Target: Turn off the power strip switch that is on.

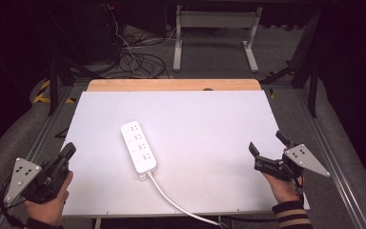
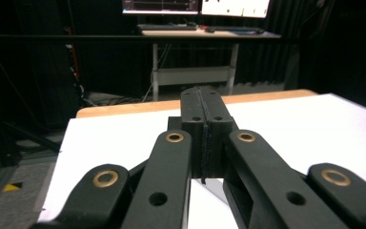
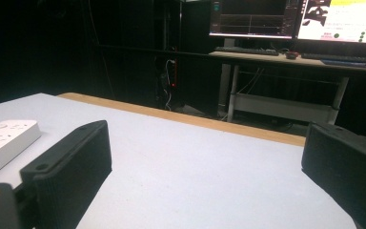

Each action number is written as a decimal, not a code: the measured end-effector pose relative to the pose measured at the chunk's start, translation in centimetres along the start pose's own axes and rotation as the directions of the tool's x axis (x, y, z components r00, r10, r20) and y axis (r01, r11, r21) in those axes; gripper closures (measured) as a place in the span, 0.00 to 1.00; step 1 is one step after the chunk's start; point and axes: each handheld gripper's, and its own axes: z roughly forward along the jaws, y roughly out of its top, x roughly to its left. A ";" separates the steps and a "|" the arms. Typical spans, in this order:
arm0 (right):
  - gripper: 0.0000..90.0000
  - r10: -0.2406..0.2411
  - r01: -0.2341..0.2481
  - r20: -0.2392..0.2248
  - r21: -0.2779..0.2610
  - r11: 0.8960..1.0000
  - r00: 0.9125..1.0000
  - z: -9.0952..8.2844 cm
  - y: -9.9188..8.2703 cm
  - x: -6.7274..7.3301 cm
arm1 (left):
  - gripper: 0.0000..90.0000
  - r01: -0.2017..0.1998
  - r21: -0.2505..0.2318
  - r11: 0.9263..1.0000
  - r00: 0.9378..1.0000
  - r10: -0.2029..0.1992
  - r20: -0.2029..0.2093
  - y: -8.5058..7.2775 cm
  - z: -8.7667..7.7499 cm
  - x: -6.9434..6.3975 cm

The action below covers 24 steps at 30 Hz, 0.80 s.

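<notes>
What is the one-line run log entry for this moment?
left gripper: shut, empty | right gripper: open, empty | power strip: flat on table, untouched

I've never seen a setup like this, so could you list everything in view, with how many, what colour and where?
Power strip: one, white, left of the sheet's middle, its white cord trailing to the near edge.
Sheet: one, white, covering the tabletop.
Tabletop: one, wooden, showing along the far edge.
Desk: one, pale frame, behind the table, bearing two lit screens.
Cables: several, dark, on the floor behind.
Left tool: one, black, near left corner, jaws shut on nothing.
Right tool: one, black, near right edge, jaws open.
Hands: two, one gripping each tool; striped sleeve on the right.
</notes>
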 end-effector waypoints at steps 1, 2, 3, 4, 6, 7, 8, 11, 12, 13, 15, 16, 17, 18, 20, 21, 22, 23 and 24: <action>0.04 -0.002 0.002 -0.002 -0.001 1.000 1.000 0.0 0.0 0.0 | 1.00 0.000 0.000 1.000 1.000 0.000 0.000 0.0 0.0 0.0; 0.04 -0.003 0.003 -0.002 -0.002 1.000 1.000 0.0 0.0 0.0 | 1.00 -0.001 0.036 0.999 1.000 0.001 0.004 -0.1 0.7 -0.2; 0.04 -0.002 0.002 -0.003 -0.004 1.000 1.000 -0.1 0.0 0.0 | 1.00 -0.002 0.060 0.998 1.000 0.001 0.010 -0.1 1.1 -0.4; 0.04 0.001 -0.001 -0.003 -0.004 1.000 1.000 -0.1 0.0 0.0 | 1.00 -0.005 0.069 0.998 1.000 0.003 0.020 -0.1 1.5 -0.6; 0.04 0.001 -0.001 0.001 -0.002 1.000 1.000 -0.2 0.0 -0.1 | 1.00 -0.029 0.084 0.996 0.999 0.026 0.042 0.0 2.2 -1.2; 0.04 0.002 -0.002 0.002 -0.002 1.000 1.000 -0.3 0.0 -0.2 | 1.00 -0.045 0.091 0.995 0.998 0.040 0.053 0.1 2.6 -1.6; 0.04 0.001 -0.001 0.005 -0.003 1.000 1.000 -0.3 0.0 -0.2 | 1.00 -0.066 0.102 0.993 0.996 0.059 0.072 0.1 3.1 -2.0; 0.04 0.003 -0.003 0.003 -0.002 1.000 1.000 -0.4 0.0 -0.2 | 1.00 -0.086 0.174 0.981 0.991 0.065 0.120 0.2 5.1 -3.0; 0.04 -0.001 0.001 0.007 0.000 1.000 1.000 -0.4 0.0 -0.2 | 1.00 -0.105 0.207 0.973 0.987 0.077 0.139 0.0 5.9 -3.4; 0.04 -0.003 0.003 0.005 0.001 1.000 1.000 -0.4 0.0 -0.2 | 1.00 -0.129 0.241 0.962 0.983 0.091 0.161 -0.2 6.6 -3.9; 0.04 -0.006 0.006 0.003 0.002 1.000 1.000 -0.5 0.0 -0.2 | 1.00 -0.181 0.317 0.931 0.973 0.123 0.195 -0.8 7.9 -4.9; 0.04 -0.006 0.006 0.003 0.001 1.000 1.000 -0.6 0.0 -0.2 | 1.00 -0.202 0.352 0.914 0.968 0.131 0.214 -1.1 8.5 -5.3; 0.04 -0.003 0.003 0.003 0.002 1.000 1.000 -0.6 -0.1 -0.3 | 1.00 -0.216 0.383 0.898 0.963 0.132 0.233 -1.4 9.1 -5.8; 0.04 -0.002 0.002 0.006 0.005 1.000 1.000 -0.7 -0.1 -0.3 | 1.00 -0.229 0.416 0.880 0.960 0.133 0.248 -1.7 9.6 -6.3; 0.04 0.000 0.000 0.006 0.007 1.000 1.000 -0.7 -0.1 -0.3 | 0.99 -0.271 0.469 0.840 0.949 0.151 0.277 -2.3 10.7 -7.2; 0.04 -0.001 0.001 0.005 0.006 1.000 1.000 -0.8 -0.1 -0.3 | 0.99 -0.271 0.469 0.840 0.949 0.151 0.277 -2.3 10.7 -7.2; 0.04 -0.002 0.002 0.001 0.004 1.000 1.000 -0.8 0.0 -0.2 | 0.99 -0.303 0.498 0.813 0.939 0.166 0.300 -2.8 11.4 -7.9; 0.04 -0.004 0.004 0.002 0.005 1.000 1.000 -0.8 0.0 -0.2 | 0.99 -0.312 0.511 0.801 0.939 0.177 0.295 -3.1 11.8 -8.3; 0.05 -0.006 0.006 -0.002 0.005 1.000 1.000 -0.8 -0.1 -0.1 | 0.99 -0.317 0.523 0.791 0.938 0.180 0.297 -3.4 12.1 -8.6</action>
